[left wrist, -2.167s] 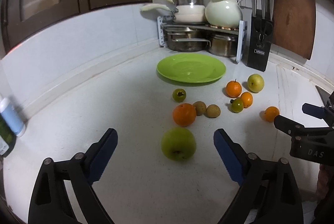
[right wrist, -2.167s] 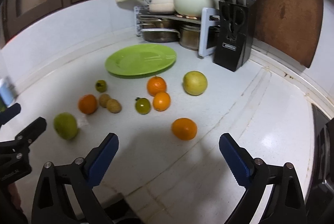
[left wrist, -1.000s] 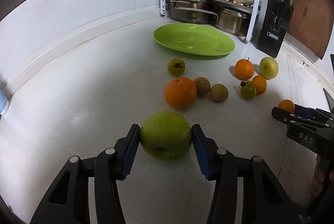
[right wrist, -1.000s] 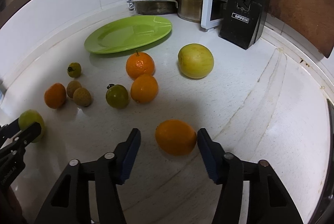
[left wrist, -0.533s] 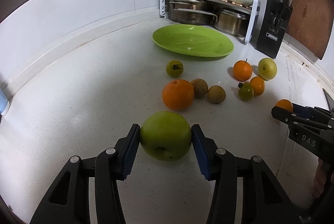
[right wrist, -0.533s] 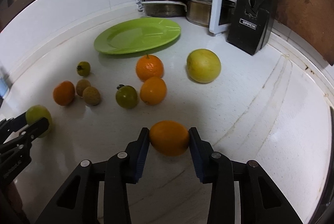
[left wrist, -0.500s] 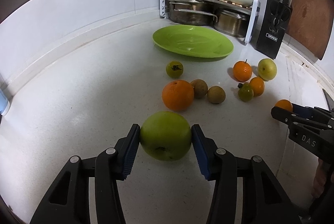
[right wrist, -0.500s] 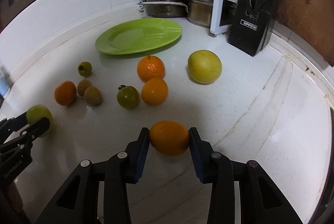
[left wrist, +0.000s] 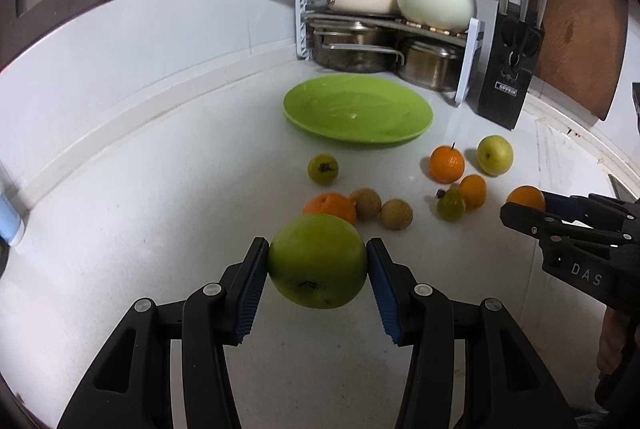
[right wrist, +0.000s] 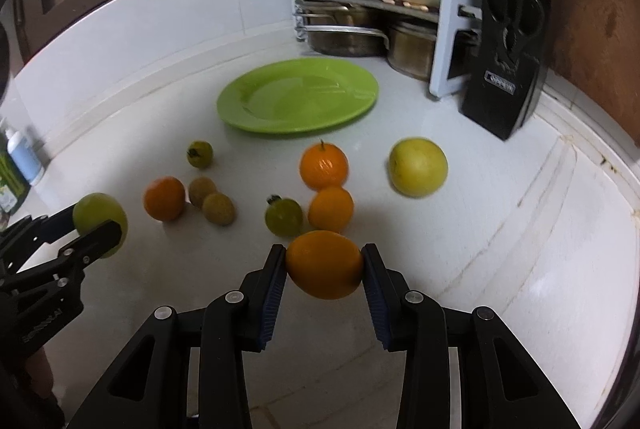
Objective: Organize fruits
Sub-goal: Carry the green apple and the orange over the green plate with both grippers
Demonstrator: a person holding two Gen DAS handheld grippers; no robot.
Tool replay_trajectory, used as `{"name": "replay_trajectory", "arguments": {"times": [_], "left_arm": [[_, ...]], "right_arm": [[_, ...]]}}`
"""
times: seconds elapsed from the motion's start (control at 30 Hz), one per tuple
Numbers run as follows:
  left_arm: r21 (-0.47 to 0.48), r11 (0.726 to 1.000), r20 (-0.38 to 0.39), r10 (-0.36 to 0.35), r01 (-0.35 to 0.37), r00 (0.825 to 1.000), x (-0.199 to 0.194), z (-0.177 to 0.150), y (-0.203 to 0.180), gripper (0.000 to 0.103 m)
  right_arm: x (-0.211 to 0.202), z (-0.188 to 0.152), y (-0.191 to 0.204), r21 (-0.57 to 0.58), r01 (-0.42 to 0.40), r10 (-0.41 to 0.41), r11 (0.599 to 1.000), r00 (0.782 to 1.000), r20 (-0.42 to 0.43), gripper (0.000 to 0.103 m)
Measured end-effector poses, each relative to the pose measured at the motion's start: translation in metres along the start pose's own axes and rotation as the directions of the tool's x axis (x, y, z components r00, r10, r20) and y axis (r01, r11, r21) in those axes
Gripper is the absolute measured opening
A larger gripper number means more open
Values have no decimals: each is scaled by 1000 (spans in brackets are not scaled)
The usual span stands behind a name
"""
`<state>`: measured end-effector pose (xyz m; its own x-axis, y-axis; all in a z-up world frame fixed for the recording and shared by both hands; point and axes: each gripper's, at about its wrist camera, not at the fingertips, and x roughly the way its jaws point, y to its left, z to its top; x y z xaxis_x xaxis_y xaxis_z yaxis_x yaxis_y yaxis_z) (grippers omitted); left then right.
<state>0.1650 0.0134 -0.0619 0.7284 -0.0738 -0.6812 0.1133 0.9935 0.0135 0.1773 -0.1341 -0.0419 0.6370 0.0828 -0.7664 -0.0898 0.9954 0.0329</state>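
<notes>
My left gripper [left wrist: 317, 271] is shut on a large green apple [left wrist: 317, 260] and holds it above the white counter. My right gripper [right wrist: 324, 269] is shut on an orange [right wrist: 325, 264], also lifted. An empty green plate [left wrist: 357, 113] lies ahead, also in the right wrist view [right wrist: 298, 100]. Between me and the plate lie loose fruits: oranges [right wrist: 324, 165], a yellow-green apple [right wrist: 418, 167], small green fruits [right wrist: 283, 216] and two brown kiwis [right wrist: 218, 209]. Each gripper shows in the other's view, the right one [left wrist: 532, 211] and the left one [right wrist: 96, 225].
A pot rack [left wrist: 384, 45] with pans and a white teapot [left wrist: 436, 3] stands behind the plate. A black knife block [left wrist: 510, 85] and a wooden board [left wrist: 580, 41] are at the back right. A bottle [right wrist: 24, 159] stands at the far left.
Both grippers have lifted their fruit off the counter and tilted up a little. The apple and the orange now hang above the surface.
</notes>
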Motion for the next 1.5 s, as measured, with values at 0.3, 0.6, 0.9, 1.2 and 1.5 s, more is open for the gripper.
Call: {"name": "replay_trajectory", "arguments": {"times": [0.3, 0.6, 0.9, 1.2, 1.5], "left_arm": [[12, 1000, 55, -24, 23, 998, -8, 26, -3, 49], [52, 998, 99, -25, 20, 995, 2, 57, -6, 49], [45, 996, 68, -76, 73, 995, 38, 97, 3, 49], [75, 991, 7, -108, 107, 994, 87, 133, 10, 49], [117, 986, -59, -110, 117, 992, 133, 158, 10, 49]], "right_arm": [[-11, 26, 2, -15, -48, 48, 999, 997, 60, 39], [-4, 63, -1, -35, -43, 47, 998, 993, 109, 39], [21, 105, -5, -45, -36, 41, 998, 990, 133, 39], [72, 136, -10, -41, -31, 33, 999, 998, 50, 39], [115, 151, -10, -41, -39, 38, 998, 998, -44, 39]]}}
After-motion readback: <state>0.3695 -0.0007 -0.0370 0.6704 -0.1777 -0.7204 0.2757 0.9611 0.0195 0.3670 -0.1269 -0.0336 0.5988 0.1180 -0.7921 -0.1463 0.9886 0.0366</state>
